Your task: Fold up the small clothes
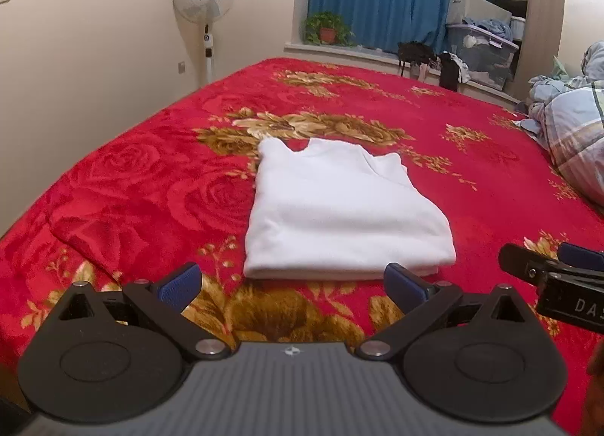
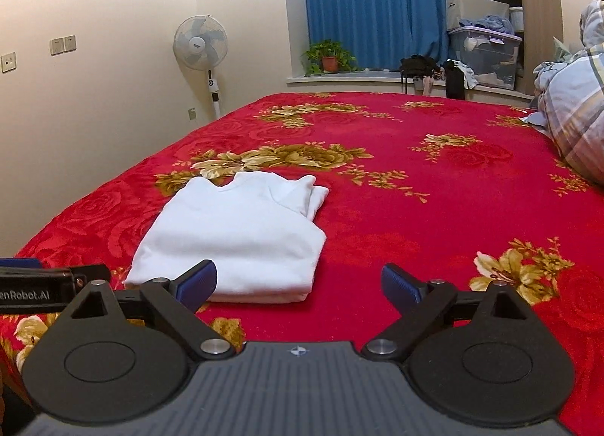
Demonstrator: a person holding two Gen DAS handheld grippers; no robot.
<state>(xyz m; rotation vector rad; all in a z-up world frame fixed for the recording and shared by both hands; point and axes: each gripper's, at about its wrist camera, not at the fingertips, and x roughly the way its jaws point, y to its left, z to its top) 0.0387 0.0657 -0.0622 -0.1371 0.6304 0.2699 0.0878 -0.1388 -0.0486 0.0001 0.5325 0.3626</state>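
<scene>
the shirt [image 1: 339,209] lies folded into a compact white rectangle on the red bed [image 1: 151,179], collar end toward the window, folded edge nearest the grippers. the left gripper [image 1: 292,281] hangs just short of that near edge, jaws wide, holding nothing. the right gripper [image 2: 298,281] sits beside it, offset to the shirt's right corner, also wide and empty. judged: folding looks complete; both stand clear so the stack stays undisturbed.
</scene>
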